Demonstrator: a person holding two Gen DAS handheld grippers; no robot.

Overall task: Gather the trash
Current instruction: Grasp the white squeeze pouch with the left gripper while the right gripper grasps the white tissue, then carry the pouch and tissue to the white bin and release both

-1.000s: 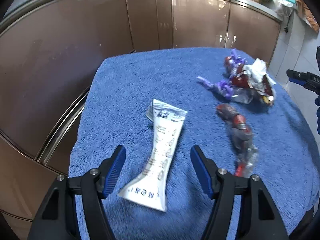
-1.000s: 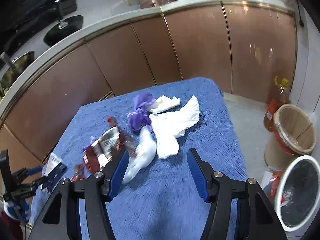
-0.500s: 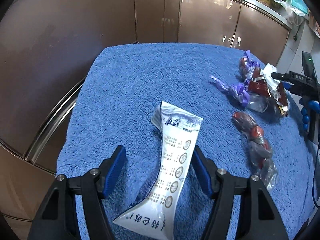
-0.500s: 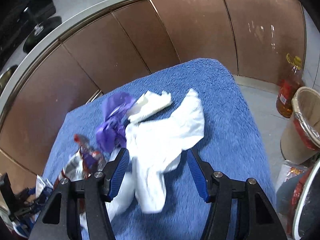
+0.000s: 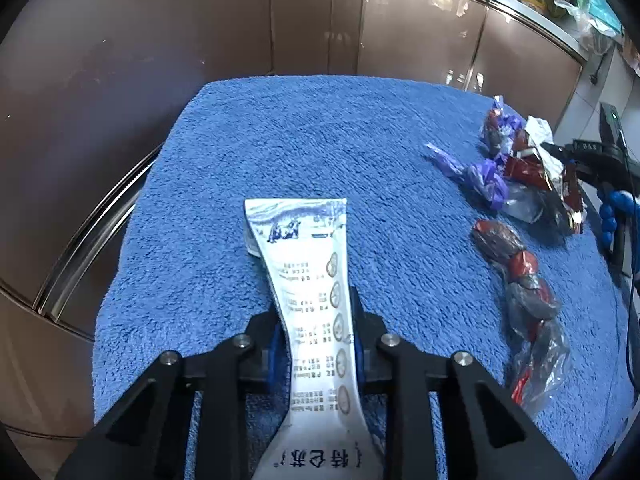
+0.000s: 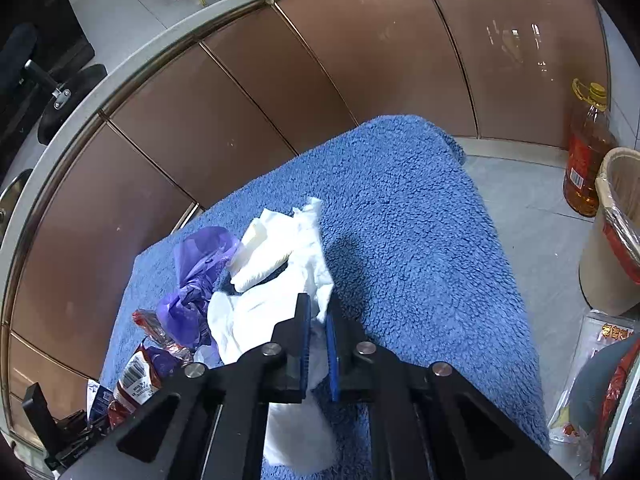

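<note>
My left gripper (image 5: 318,344) is shut on a flattened white printed pouch (image 5: 308,264) that lies on the blue towel (image 5: 320,136). My right gripper (image 6: 318,322) is shut on a crumpled white tissue (image 6: 256,316) on the same towel (image 6: 408,216). A purple plastic bag (image 6: 196,276) and red snack wrappers (image 6: 140,376) lie left of the tissue. In the left wrist view, the purple bag (image 5: 480,176), a red foil wrapper (image 5: 536,172) and a long clear red wrapper (image 5: 520,280) lie at the right. The right gripper's body shows there at the far right (image 5: 600,160).
Brown cabinet doors (image 6: 280,92) curve behind the towel-covered table. On the floor to the right stand a lined waste bin (image 6: 616,232), an oil bottle (image 6: 586,148) and a packaged bag (image 6: 600,360). The table edge drops off on the right.
Both grippers moved forward and closed: the left on the white pouch, the right on the white tissue. Both were open before.
</note>
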